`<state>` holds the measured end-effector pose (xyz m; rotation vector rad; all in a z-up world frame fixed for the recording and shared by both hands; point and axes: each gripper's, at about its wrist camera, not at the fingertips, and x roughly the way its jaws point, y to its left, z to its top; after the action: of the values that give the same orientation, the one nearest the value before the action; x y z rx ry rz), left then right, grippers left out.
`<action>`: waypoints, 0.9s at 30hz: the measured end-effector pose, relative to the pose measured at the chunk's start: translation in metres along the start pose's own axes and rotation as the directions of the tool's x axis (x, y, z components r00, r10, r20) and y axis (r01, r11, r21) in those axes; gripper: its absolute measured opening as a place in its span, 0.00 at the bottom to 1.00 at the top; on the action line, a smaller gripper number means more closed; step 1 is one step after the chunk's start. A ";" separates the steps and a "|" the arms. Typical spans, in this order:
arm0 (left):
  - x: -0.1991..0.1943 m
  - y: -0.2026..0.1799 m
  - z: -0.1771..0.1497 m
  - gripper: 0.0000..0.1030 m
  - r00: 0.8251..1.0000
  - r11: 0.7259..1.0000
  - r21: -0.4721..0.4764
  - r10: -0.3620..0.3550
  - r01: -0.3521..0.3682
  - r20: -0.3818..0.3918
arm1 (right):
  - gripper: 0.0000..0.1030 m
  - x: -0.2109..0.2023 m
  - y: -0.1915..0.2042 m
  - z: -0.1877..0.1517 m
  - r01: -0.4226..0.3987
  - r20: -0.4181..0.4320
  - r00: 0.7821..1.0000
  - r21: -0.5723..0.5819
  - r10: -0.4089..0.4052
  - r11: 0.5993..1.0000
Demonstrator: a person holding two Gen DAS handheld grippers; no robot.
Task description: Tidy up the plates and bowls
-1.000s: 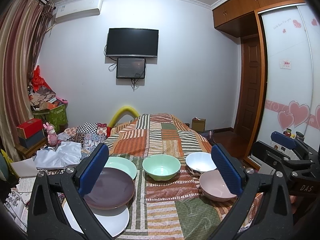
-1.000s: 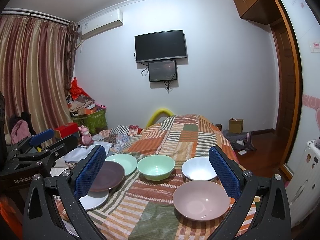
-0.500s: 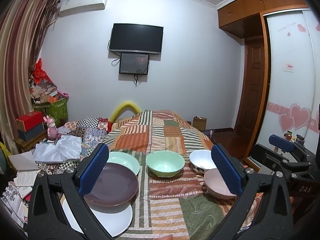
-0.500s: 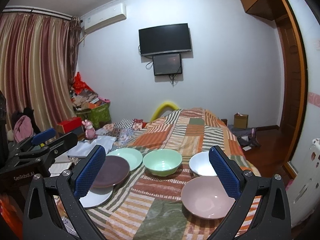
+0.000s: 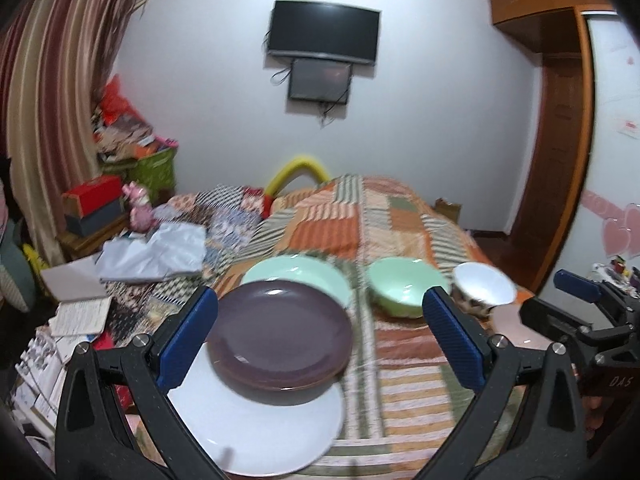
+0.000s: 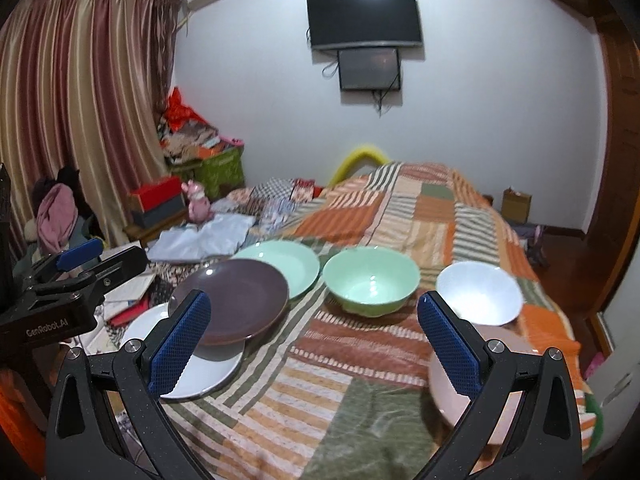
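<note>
On the patchwork bedspread (image 6: 400,208) lie a purple plate (image 5: 280,336) overlapping a white plate (image 5: 256,432) and a mint plate (image 5: 300,276), then a mint bowl (image 5: 404,288), a white bowl (image 5: 484,288) and a pink bowl (image 6: 504,376). My left gripper (image 5: 320,344) is open and empty, just above the purple plate. My right gripper (image 6: 316,348) is open and empty, over the bedspread in front of the mint bowl (image 6: 372,284). The purple plate (image 6: 232,304) sits at its left pad, the pink bowl at its right pad.
Papers, cloth and boxes (image 5: 152,252) crowd the left side of the bed. Curtains (image 6: 80,120) hang at left. A TV (image 6: 364,20) hangs on the far wall. A wooden door (image 5: 560,152) and wardrobe stand at right. The bed drops off at right.
Both grippers have moved forward and down toward the dishes, the left one swinging left over the purple plate. Both stay open and empty.
</note>
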<state>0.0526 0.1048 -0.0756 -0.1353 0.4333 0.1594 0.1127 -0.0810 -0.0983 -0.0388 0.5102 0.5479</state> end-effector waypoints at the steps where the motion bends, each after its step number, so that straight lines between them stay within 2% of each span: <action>1: 0.006 0.006 -0.001 1.00 1.000 1.000 -0.006 0.015 -0.015 -0.012 | 1.00 0.007 0.001 0.000 -0.007 -0.013 1.000 0.001 0.007 1.000; 6: 0.041 0.043 -0.008 1.00 0.995 0.997 -0.054 0.044 -0.049 -0.090 | 0.99 0.041 0.004 0.000 -0.037 -0.081 0.996 -0.001 0.037 0.999; 8: 0.054 0.057 -0.009 1.00 0.991 0.996 -0.063 0.053 -0.061 -0.124 | 0.97 0.048 0.007 -0.001 -0.043 -0.098 0.994 -0.003 0.042 0.999; 10: 0.069 0.069 -0.009 0.96 0.985 0.994 -0.068 0.070 -0.081 -0.155 | 0.93 0.061 0.009 -0.001 -0.056 -0.122 0.991 -0.002 0.056 0.998; 13: 0.093 0.090 -0.012 0.88 0.972 0.990 -0.079 0.097 -0.116 -0.214 | 0.86 0.077 0.013 -0.003 -0.077 -0.161 0.984 0.004 0.077 0.997; 17: 0.116 0.107 -0.020 0.86 0.951 0.988 -0.071 0.114 -0.140 -0.287 | 0.81 0.100 0.019 -0.004 -0.097 -0.207 0.974 0.007 0.096 0.995; 18: 0.123 0.111 -0.022 0.84 0.945 0.989 -0.066 0.108 -0.135 -0.307 | 0.76 0.107 0.019 -0.005 -0.102 -0.223 0.969 0.010 0.101 0.995; 21: 0.140 0.121 -0.028 0.78 0.931 0.990 -0.059 0.099 -0.128 -0.351 | 0.65 0.123 0.023 -0.007 -0.116 -0.259 0.959 0.021 0.118 0.993; 27: 0.171 0.137 -0.039 0.58 0.899 0.992 -0.083 0.047 -0.092 -0.435 | 0.58 0.150 0.029 -0.012 -0.118 -0.307 0.944 0.020 0.119 0.993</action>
<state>0.1645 0.2540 -0.1974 -0.2583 0.8763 0.2227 0.2028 0.0147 -0.1770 -0.0938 0.8216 0.6639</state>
